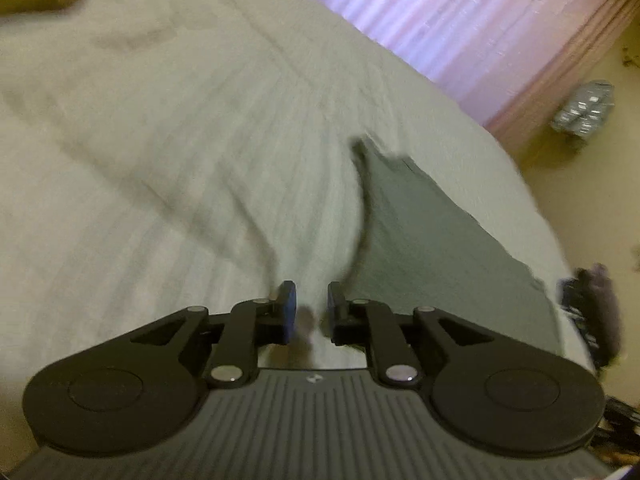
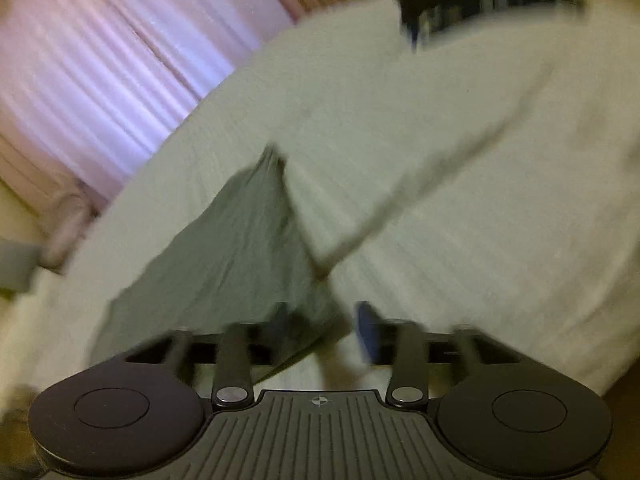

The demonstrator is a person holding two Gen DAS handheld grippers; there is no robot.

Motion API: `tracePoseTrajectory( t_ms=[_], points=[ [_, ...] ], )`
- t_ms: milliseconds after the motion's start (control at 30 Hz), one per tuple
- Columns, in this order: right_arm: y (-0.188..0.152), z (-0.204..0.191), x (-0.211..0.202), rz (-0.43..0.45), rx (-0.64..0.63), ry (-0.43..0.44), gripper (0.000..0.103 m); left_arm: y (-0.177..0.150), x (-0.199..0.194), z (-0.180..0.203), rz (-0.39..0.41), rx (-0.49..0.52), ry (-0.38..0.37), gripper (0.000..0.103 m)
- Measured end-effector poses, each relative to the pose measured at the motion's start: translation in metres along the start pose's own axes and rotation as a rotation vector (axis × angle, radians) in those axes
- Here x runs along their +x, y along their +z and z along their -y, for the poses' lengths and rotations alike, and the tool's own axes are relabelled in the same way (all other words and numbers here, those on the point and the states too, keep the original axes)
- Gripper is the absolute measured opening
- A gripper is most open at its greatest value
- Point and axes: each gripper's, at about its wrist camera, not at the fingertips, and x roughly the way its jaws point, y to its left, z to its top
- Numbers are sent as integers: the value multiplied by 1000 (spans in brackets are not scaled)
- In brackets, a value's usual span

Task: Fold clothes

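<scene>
a grey cloth (image 1: pixel 432 236) lies flat on the bed (image 1: pixel 168 128) for folding, with left tool (image 1: pixel 311 307) and right tool (image 2: pixel 322 330) both spread, pinching nothing.

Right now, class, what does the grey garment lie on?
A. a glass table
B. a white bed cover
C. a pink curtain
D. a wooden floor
B: the grey garment lies spread on the white bed cover, with the pink curtain hanging beyond the bed's edge.

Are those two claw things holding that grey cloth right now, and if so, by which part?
Nothing is held. The left gripper and right gripper both stand open over the bed, apart from the grey garment.
</scene>
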Motion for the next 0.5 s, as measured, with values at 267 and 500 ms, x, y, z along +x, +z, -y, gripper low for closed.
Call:
tracePoseTrajectory(
  t_ms=[267, 500],
  points=[
    [-23, -100, 11, 70, -485, 73, 51, -4, 26, 77, 11, 266, -166, 12],
    [-57, -90, 63, 45, -719, -48, 51, -10, 73, 76, -38, 381, -129, 4]
  ],
)
